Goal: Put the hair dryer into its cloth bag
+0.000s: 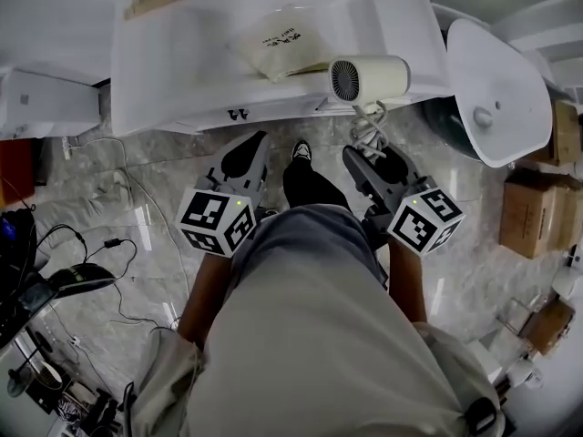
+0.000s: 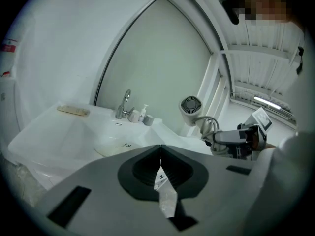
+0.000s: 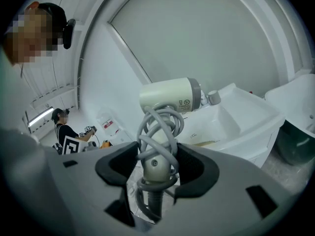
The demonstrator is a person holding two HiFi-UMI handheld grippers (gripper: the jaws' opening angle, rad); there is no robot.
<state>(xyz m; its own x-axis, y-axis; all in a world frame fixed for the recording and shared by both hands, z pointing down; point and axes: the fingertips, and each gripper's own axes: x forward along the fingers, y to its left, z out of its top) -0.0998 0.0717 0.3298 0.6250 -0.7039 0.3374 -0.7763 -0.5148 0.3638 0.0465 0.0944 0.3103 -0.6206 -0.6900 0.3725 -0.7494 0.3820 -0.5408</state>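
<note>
Our right gripper [image 3: 156,168] squeezes the hair dryer [image 1: 369,78] by its handle, held at the front edge of the sink [image 1: 164,71], cloth bag [image 1: 278,48] lying in the sink, our left gripper [image 2: 160,149] closed, holding nothing.

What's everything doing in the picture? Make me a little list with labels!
hair dryer: white, held up in the air
cord: grey, wound in loops below the dryer's body
right gripper: shut on the hair dryer
left gripper: shut, nothing in it
cloth bag: pale, lying in the washbasin, dryer not yet inside
washbasin: white, with a tap at the back
</note>
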